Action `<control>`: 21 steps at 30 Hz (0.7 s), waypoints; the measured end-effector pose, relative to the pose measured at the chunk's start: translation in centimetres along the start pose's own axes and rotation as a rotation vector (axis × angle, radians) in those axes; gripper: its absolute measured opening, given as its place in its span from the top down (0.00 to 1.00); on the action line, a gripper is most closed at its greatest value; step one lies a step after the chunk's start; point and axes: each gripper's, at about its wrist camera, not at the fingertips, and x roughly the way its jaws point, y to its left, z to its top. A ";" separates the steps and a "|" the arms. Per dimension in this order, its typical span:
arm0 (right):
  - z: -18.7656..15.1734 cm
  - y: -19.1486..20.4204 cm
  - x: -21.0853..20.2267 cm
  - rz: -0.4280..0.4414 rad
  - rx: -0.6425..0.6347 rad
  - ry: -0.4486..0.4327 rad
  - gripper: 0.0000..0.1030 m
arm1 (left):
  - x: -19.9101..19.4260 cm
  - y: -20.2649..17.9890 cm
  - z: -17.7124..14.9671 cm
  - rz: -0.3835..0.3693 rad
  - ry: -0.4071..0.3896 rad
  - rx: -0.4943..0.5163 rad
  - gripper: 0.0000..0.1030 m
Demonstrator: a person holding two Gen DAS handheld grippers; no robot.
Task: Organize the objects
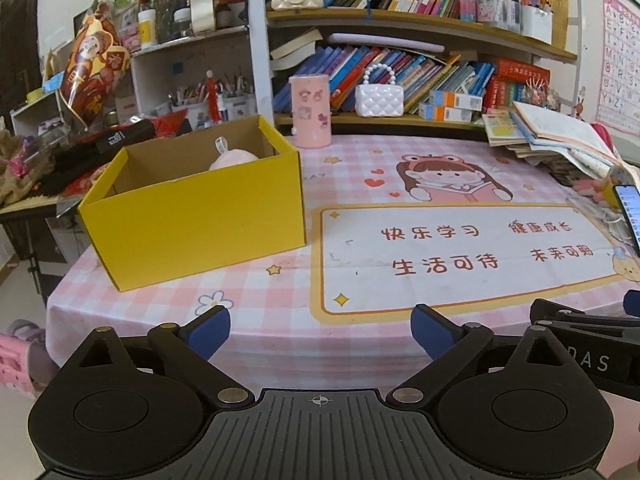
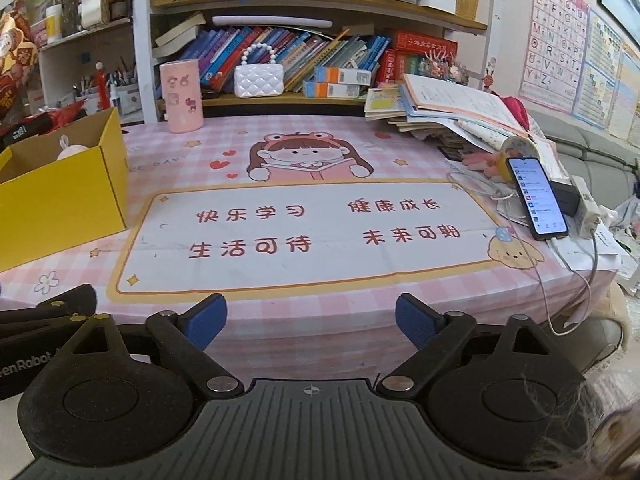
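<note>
**Both grippers empty at the table's near edge**

The pink checked tablecloth (image 2: 304, 152) covers the table. A yellow box (image 1: 192, 216) sits at its left, holding a pink plush toy (image 1: 234, 160). The left gripper (image 1: 320, 330) and right gripper (image 2: 311, 322) hover with fingers spread wide, holding nothing.

A lit black smartphone (image 2: 537, 202) lies beside a white power strip (image 2: 587, 208) — behind them, stacked open paper books (image 2: 452, 110) on the pink checked counter (image 2: 280, 312).
</note>
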 end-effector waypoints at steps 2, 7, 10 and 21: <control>0.0 0.1 0.0 -0.004 -0.005 -0.003 0.10 | 0.0 0.1 0.0 0.003 0.006 -0.004 0.03; -0.1 0.3 0.0 -0.006 -0.018 0.000 0.10 | 0.1 0.3 -0.1 0.011 0.016 -0.012 0.03; -0.1 0.4 0.0 -0.007 -0.018 0.001 0.10 | 0.1 0.3 -0.1 0.015 0.019 -0.013 0.03; -0.2 0.5 0.0 -0.006 -0.021 0.004 0.09 | 0.2 0.7 -0.1 0.017 0.032 -0.018 0.03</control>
